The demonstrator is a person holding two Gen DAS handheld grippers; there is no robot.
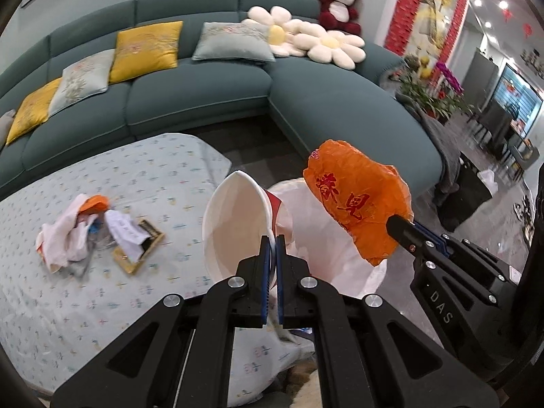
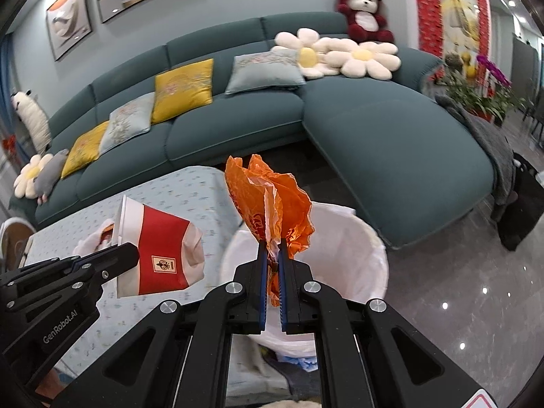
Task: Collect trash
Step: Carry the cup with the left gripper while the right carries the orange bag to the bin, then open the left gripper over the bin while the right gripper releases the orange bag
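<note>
My left gripper is shut on the rim of a red and white paper cup, held tilted beside the bin; the cup also shows in the right wrist view. My right gripper is shut on a crumpled orange plastic bag, held above the white-lined trash bin. The orange bag and the bin's liner also show in the left wrist view. A pile of wrappers, bags and a small box lies on the table.
The table has a pale patterned cloth. A teal sectional sofa with cushions and plush toys curves behind. Dark tiled floor lies to the right of the bin.
</note>
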